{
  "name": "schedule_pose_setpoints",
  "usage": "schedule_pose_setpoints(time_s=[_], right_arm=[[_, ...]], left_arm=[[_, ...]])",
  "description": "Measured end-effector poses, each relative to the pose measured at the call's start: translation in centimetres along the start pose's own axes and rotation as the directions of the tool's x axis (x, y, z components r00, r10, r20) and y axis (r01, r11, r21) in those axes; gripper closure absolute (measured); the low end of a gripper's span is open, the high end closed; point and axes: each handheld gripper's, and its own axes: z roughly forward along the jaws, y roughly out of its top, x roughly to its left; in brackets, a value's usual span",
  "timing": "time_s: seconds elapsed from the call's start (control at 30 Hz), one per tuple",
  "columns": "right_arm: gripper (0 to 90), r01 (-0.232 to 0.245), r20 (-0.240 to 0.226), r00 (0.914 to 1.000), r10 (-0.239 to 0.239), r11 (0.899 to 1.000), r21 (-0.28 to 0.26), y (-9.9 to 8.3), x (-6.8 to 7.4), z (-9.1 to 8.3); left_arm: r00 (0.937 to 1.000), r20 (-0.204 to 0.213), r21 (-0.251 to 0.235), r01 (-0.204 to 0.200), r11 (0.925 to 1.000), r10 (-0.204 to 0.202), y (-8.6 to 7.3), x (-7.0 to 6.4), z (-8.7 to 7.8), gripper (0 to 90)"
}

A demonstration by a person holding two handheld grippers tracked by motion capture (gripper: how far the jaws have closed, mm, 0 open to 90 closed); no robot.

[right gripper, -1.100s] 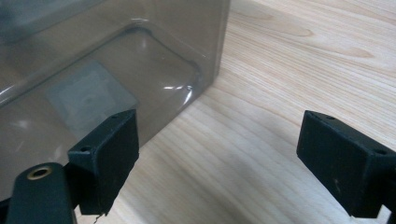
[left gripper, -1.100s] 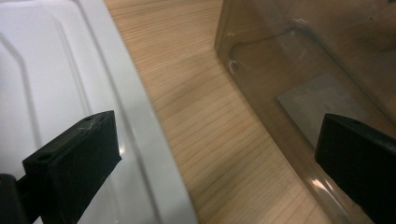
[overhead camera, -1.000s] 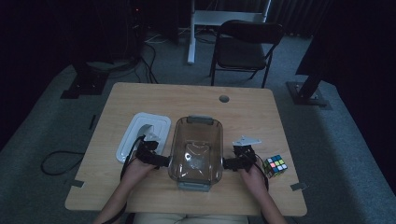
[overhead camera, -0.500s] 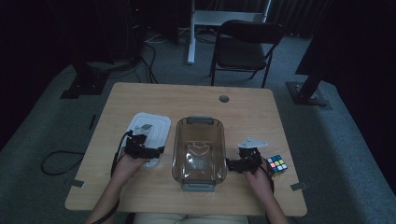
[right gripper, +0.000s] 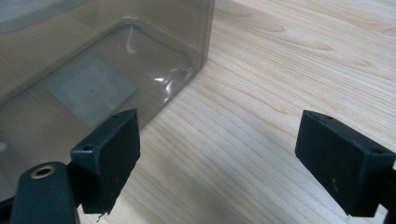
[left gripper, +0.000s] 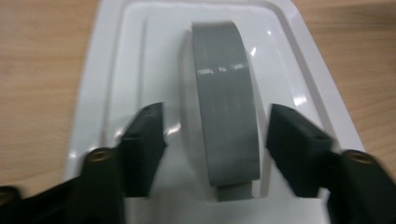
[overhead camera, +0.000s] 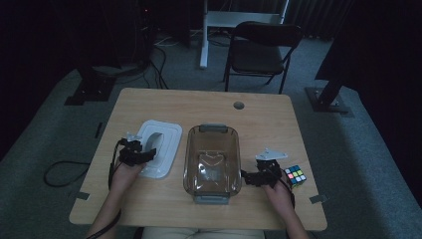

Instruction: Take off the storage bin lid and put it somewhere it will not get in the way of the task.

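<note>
- Pale wood grain marks the table (overhead camera: 149, 209) in the high view, where a clear smoky plastic container (overhead camera: 212, 162) is seen at the middle, holding nothing but a label on its floor. A white rectangular lid (overhead camera: 160, 147) lies just left of it, and a colour cube (overhead camera: 295, 175) lies at the right. The left gripper (overhead camera: 142, 152) is held over the lid; the right gripper (overhead camera: 249, 178) is beside the container's right wall. Grey carpet and a folding chair (overhead camera: 259, 50) are seen beyond.
- In the left gripper view, the jaws are spread wide on either side of the lid's grey arched handle (left gripper: 227, 112), with nothing clamped.
- In the right gripper view, the jaws are wide apart and empty over bare wood, the container's corner (right gripper: 140, 70) just beside the left jaw.
</note>
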Motion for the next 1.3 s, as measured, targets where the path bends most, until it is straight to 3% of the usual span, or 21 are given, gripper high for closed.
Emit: schedule_pose_setpoints(time_s=[0.07,0.13,0.3,0.43,0.53,0.67,0.7,0.83,0.9,0.97,1.07,1.13,1.23,1.3], right_arm=[[14.3,-0.005,0.0,1.0,0.005,1.0,0.003,-0.1,-0.2,0.0],[14.3,-0.008,0.0,1.0,0.008,1.0,0.003,-0.1,-0.2,0.0],[14.3,-0.01,0.0,1.0,0.01,1.0,-0.004,-0.1,-0.3,-0.1],[14.4,-0.011,-0.002,0.9999,0.011,1.0,-0.012,-0.1,-0.3,-0.3],[14.3,-0.011,-0.001,0.9999,0.011,1.0,-0.017,0.0,-0.3,-0.5],[14.3,-0.015,0.001,0.9999,0.015,1.0,-0.025,-0.1,-0.4,-0.6],[14.3,-0.018,0.002,0.9998,0.018,1.0,-0.025,-0.1,-0.5,-0.7],[14.3,-0.018,0.007,0.9998,0.018,0.999,-0.032,-0.1,-0.6,-1.1],[14.3,-0.019,0.008,0.9998,0.02,0.999,-0.035,-0.1,-0.6,-1.2],[14.3,-0.021,0.008,0.9997,0.021,0.999,-0.039,-0.1,-0.6,-1.3],[14.3,-0.02,0.01,0.9997,0.021,0.999,-0.044,0.0,-0.6,-1.5],[14.3,-0.013,0.016,0.9998,0.014,0.999,-0.047,0.0,-0.6,-1.7],[14.3,-0.017,0.016,0.9997,0.018,0.998,-0.053,0.1,-0.7,-2.5],[14.3,-0.026,0.011,0.9996,0.026,0.998,-0.057,0.1,-0.9,-2.7]], left_arm=[[0.9999,0.012,0.007,0.006,1.0,-0.006,0.0,-0.1,-0.1,61.8],[1.0,0.002,-0.004,0.007,1.0,-0.007,0.0,-0.5,-0.3,64.4],[0.9997,0.024,-0.004,0.01,0.9999,-0.009,-0.1,-1.4,-0.6,66.6],[0.9998,0.015,0.001,0.013,0.9999,-0.013,-0.1,-2.3,-0.9,67.1],[0.9987,0.046,0.014,0.021,0.9997,-0.022,-0.3,-2.9,-0.9,67.1],[0.9962,0.085,0.035,-0.024,0.9991,0.02,-0.6,-4.4,-1.3,66.3],[0.9949,0.096,0.034,-0.033,0.9989,0.029,-0.6,-4.7,-1.5,62.3],[0.992,0.106,0.023,-0.07,0.9973,0.067,-0.7,-5.6,-2.6,59.1],[0.9899,0.124,0.023,-0.072,0.9971,0.069,-0.8,-5.7,-3.0,59.1],[0.9838,0.16,0.041,-0.088,0.9953,0.08,-1.1,-5.8,-3.2,59.4],[0.9788,0.146,0.048,-0.152,0.9872,0.144,-1.6,-6.2,-3.3,59.2],[0.9803,0.142,0.032,-0.143,0.9893,0.137,-1.8,-5.7,-3.6,59.0],[0.9827,0.126,-0.005,-0.136,0.9907,0.136,-2.0,-4.4,-4.1,46.1],[0.985,0.125,-0.019,-0.117,0.9929,0.119,-2.1,-3.4,-4.3,45.8]])
